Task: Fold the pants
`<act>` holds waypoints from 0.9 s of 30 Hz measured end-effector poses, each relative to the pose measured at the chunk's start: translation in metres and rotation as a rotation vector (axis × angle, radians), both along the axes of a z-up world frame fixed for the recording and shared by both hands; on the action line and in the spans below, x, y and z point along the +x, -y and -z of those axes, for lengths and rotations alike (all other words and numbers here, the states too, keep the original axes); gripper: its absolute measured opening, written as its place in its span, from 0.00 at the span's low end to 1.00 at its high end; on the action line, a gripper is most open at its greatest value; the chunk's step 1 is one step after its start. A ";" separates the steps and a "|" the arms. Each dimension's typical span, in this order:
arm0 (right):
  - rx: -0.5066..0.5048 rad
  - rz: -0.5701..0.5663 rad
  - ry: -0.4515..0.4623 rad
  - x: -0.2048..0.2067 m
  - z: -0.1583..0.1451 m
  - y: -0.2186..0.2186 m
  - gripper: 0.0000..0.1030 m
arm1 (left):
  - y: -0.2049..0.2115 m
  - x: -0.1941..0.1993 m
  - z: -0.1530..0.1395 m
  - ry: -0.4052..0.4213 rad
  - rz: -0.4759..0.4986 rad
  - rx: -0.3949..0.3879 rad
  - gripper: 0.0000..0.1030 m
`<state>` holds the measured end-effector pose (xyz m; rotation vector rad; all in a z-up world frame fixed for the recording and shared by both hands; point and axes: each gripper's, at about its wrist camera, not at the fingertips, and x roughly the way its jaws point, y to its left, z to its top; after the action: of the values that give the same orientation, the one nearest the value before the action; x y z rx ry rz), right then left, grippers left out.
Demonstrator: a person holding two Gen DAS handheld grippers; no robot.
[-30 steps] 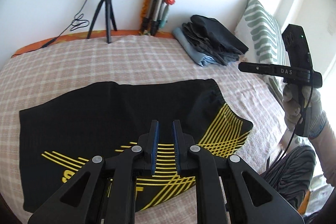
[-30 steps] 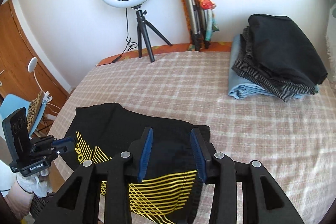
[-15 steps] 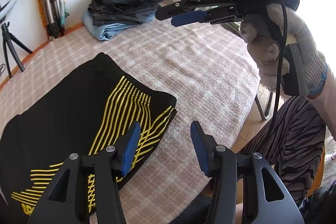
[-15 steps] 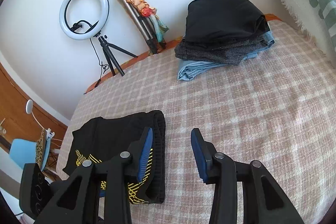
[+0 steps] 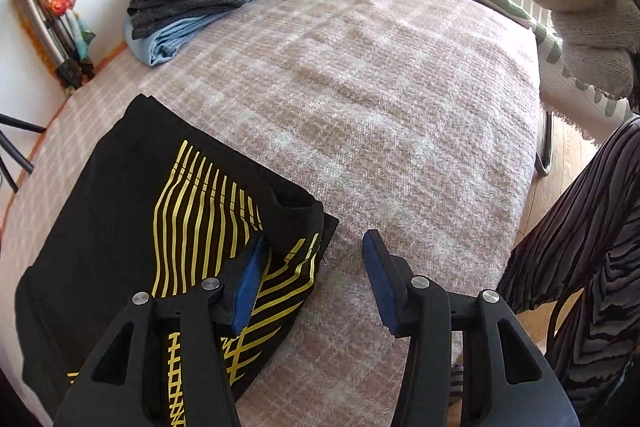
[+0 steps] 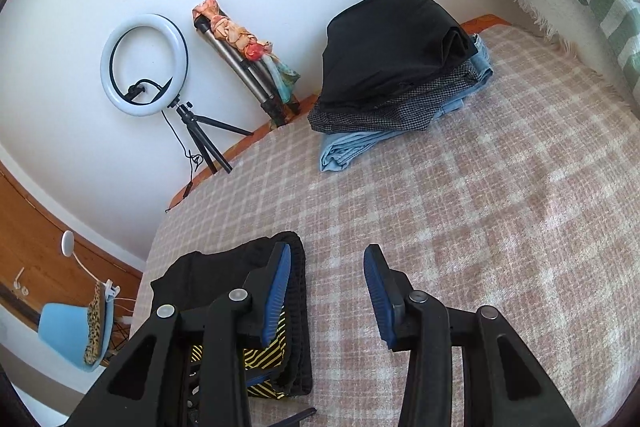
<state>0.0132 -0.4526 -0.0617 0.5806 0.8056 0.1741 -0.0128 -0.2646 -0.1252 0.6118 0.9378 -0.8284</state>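
The folded black shorts with yellow stripes (image 5: 160,247) lie on the pink checked blanket (image 5: 380,107), near its front edge. The left gripper (image 5: 312,267) and right gripper (image 6: 326,285) both hover wide open, holding nothing, beside the shorts' right edge.

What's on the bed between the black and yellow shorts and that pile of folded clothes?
Nothing: only bare checked blanket lies between the shorts and the pile of folded clothes. The right wrist view shows it best.
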 end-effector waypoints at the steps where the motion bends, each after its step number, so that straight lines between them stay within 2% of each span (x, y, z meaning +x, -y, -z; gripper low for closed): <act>1: 0.001 -0.001 -0.001 0.001 0.000 0.000 0.40 | 0.002 0.000 0.000 0.001 0.005 0.001 0.47; 3: 0.003 -0.004 0.002 0.003 -0.001 -0.002 0.40 | 0.001 0.004 0.001 -0.013 0.002 -0.019 0.46; 4: 0.002 -0.005 0.004 0.003 -0.002 -0.003 0.40 | -0.001 0.008 0.001 -0.022 -0.009 -0.038 0.43; 5: -0.001 -0.007 0.007 0.004 -0.002 -0.005 0.40 | -0.003 0.011 0.001 -0.019 -0.027 -0.052 0.33; 6: -0.003 -0.011 0.006 0.005 -0.002 -0.006 0.41 | -0.006 0.012 0.000 -0.011 -0.048 -0.062 0.28; 11: 0.003 -0.055 -0.038 0.016 0.010 -0.017 0.43 | -0.027 0.027 -0.006 -0.109 -0.143 -0.192 0.11; 17: 0.058 -0.134 -0.129 0.043 0.036 -0.037 0.49 | -0.058 0.035 -0.031 -0.181 -0.242 -0.376 0.10; 24: 0.148 -0.210 -0.247 0.083 0.068 -0.064 0.57 | -0.068 0.032 -0.047 -0.181 -0.265 -0.444 0.10; 27: 0.196 -0.203 -0.298 0.091 0.081 -0.069 0.57 | -0.070 0.031 -0.050 -0.189 -0.268 -0.468 0.10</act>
<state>0.1043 -0.3840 -0.1424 0.7190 1.1458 0.3617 0.0179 -0.1946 -0.0749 0.0015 0.9295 -0.8347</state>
